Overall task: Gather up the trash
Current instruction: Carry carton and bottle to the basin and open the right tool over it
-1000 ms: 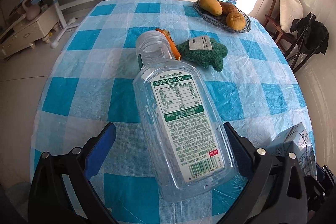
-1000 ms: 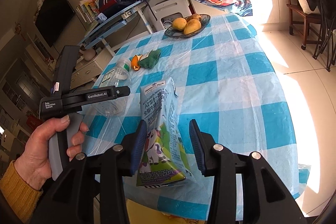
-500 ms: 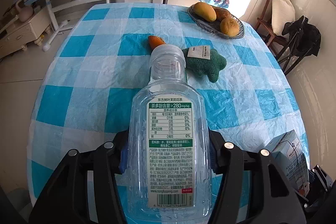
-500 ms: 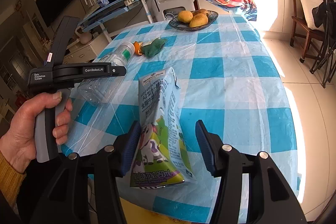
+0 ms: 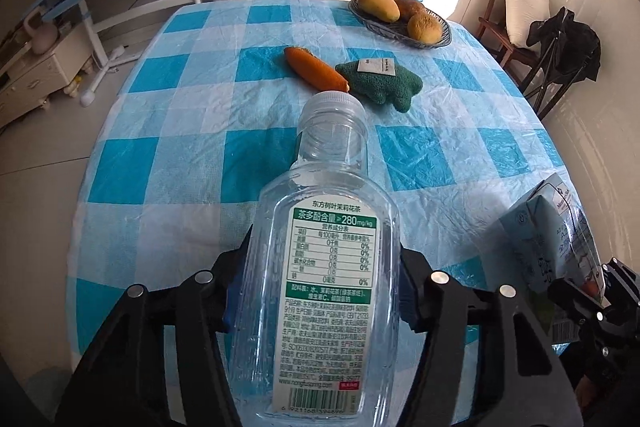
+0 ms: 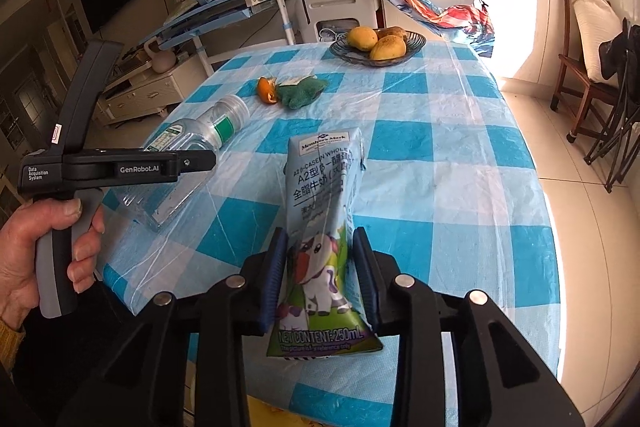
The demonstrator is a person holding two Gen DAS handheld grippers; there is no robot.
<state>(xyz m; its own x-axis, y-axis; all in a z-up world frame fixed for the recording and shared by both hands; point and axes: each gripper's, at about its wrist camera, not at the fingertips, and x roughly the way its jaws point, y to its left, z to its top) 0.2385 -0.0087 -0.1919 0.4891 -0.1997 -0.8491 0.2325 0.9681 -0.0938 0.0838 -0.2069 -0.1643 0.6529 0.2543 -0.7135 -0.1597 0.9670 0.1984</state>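
At the counter's near edge, the left tool clamps the empty bottle, neck pointing away. Beside it, the right tool is closing on the upright milk carton.

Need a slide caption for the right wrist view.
Right gripper jaws closing on milk carton; left gripper holds clear bottle.
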